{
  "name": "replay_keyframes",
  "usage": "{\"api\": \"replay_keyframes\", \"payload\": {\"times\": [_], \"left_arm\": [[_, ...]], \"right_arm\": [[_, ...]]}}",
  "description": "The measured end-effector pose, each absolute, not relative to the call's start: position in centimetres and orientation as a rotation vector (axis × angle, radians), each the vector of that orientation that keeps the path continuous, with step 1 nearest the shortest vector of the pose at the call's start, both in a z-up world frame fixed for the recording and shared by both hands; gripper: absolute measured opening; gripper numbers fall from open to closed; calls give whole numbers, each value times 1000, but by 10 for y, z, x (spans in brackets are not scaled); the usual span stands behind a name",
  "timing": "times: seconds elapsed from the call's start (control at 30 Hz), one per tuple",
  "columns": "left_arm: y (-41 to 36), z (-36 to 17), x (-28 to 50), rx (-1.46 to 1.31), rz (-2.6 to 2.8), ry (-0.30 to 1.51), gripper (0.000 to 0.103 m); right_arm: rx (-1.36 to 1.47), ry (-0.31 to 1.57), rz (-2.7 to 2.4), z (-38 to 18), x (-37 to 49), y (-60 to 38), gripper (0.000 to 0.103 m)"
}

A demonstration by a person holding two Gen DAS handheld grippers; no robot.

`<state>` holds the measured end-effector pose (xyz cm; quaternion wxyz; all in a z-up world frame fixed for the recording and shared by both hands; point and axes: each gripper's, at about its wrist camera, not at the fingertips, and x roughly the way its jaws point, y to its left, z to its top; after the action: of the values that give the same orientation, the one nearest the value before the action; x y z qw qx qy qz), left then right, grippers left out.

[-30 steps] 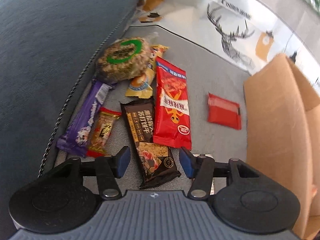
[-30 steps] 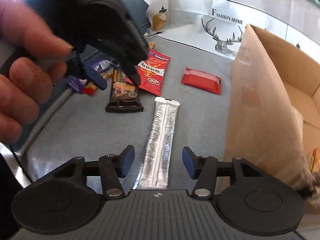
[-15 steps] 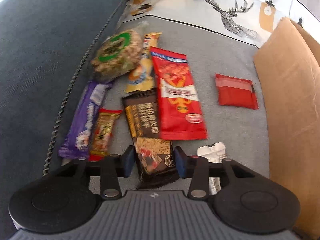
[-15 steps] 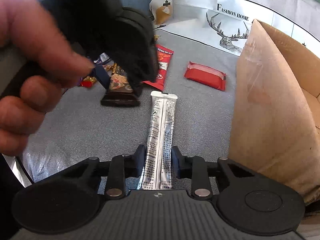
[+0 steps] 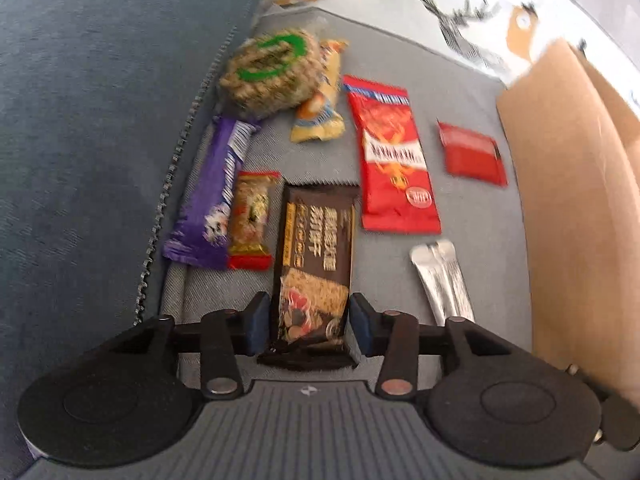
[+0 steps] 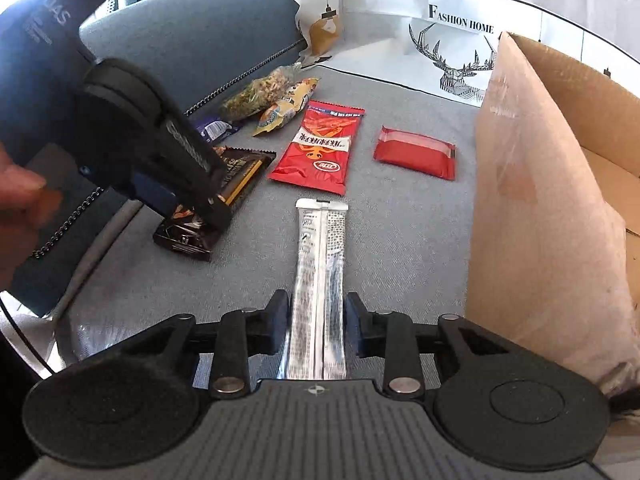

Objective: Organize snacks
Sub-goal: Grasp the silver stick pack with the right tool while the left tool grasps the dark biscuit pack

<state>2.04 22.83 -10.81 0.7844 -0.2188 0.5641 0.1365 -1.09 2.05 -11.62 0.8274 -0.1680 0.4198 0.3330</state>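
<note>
My left gripper (image 5: 308,328) is shut on the near end of a dark brown biscuit bar (image 5: 316,248), which has swung away from the red snack pack (image 5: 394,160). In the right wrist view the left gripper (image 6: 188,208) holds that bar (image 6: 236,176). My right gripper (image 6: 317,328) is shut on a long silver sachet (image 6: 320,248) lying on the grey cushion; the sachet also shows in the left wrist view (image 5: 442,280). A cardboard box (image 6: 532,200) stands at the right.
On the cushion lie a purple bar (image 5: 212,196), a small red-gold candy (image 5: 252,220), a round green-labelled cake (image 5: 268,68), a yellow packet (image 5: 320,112) and a flat red packet (image 5: 472,154). A blue sofa back (image 5: 100,100) rises at left.
Both grippers closed: the left onto the brown bar, the right onto the silver sachet. The brown bar has since shifted toward me, off the red pack.
</note>
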Motion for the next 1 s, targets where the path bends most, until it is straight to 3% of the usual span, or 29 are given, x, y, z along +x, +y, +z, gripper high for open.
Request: {"api": "replay_keyframes", "payload": {"times": [0.23, 0.53, 0.6, 0.67, 0.8, 1.0], "left_arm": [[215, -111, 31, -406, 306, 1236, 58], [212, -113, 34, -372, 326, 1244, 58], [211, -114, 36, -368, 325, 1244, 57], [211, -114, 36, -359, 327, 1244, 56], [212, -114, 36, -351, 330, 1235, 44], [214, -112, 34, -371, 318, 1220, 43]], "right_arm": [[-339, 894, 704, -118, -9, 21, 41], [-343, 904, 701, -121, -7, 21, 42], [-355, 903, 702, -122, -8, 21, 40], [-367, 894, 704, -122, -9, 21, 31], [-368, 887, 710, -121, -9, 20, 26], [-334, 847, 733, -111, -12, 16, 23]]}}
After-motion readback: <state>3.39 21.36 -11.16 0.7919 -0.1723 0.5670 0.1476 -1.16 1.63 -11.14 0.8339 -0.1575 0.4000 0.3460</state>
